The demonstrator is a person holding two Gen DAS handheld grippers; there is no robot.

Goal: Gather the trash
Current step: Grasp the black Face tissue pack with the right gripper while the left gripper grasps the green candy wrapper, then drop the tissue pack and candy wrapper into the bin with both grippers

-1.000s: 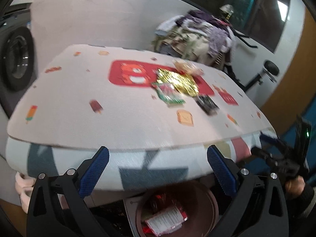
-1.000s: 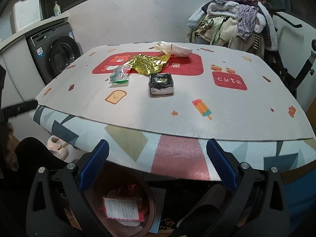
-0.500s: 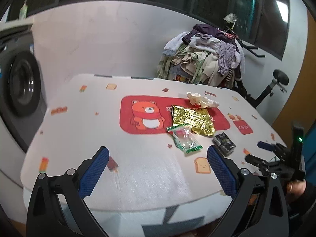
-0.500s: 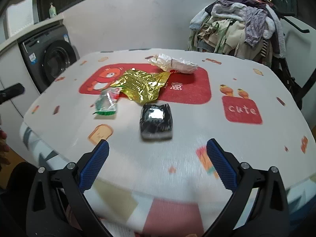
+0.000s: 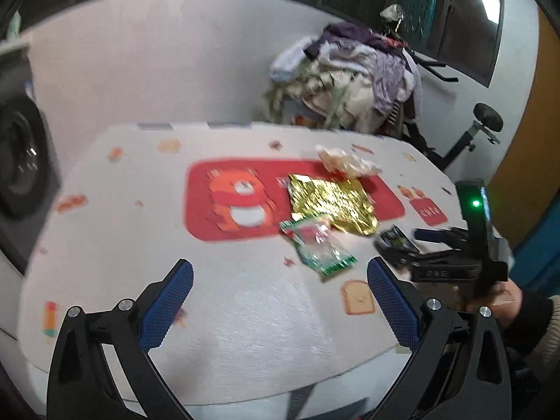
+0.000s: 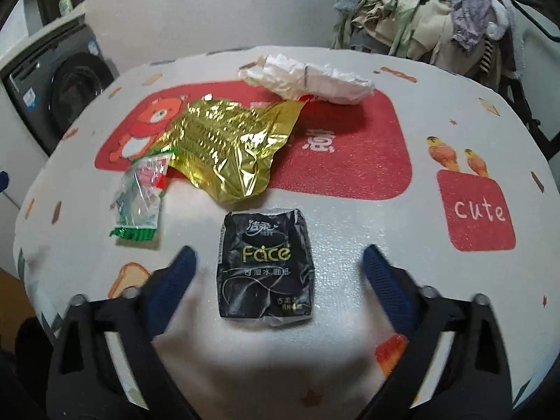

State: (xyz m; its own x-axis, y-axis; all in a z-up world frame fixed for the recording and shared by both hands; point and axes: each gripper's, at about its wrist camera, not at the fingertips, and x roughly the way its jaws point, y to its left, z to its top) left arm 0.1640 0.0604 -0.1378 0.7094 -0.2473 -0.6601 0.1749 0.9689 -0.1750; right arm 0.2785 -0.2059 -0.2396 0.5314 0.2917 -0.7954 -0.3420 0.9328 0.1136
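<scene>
Right gripper (image 6: 276, 266) lines up on the flat black plastic tissue packet (image 6: 265, 266), fingers spread wide.

Packet lies centred between the spread fingers; best to press low and pinch its thin edges so film doesn't slip. Crumpled gold foil wrapper (image 6: 229, 147) sits at 11 o'clock, clear green-edged sachet (image 6: 141, 197) at 10. Left gripper (image 5: 280, 301) also released, empty. Printed cartoon counter (image 6: 350, 210); grey washing machine (image 6: 66, 87) and heaped clothes pile (image 6: 430, 10) behind.
</scene>
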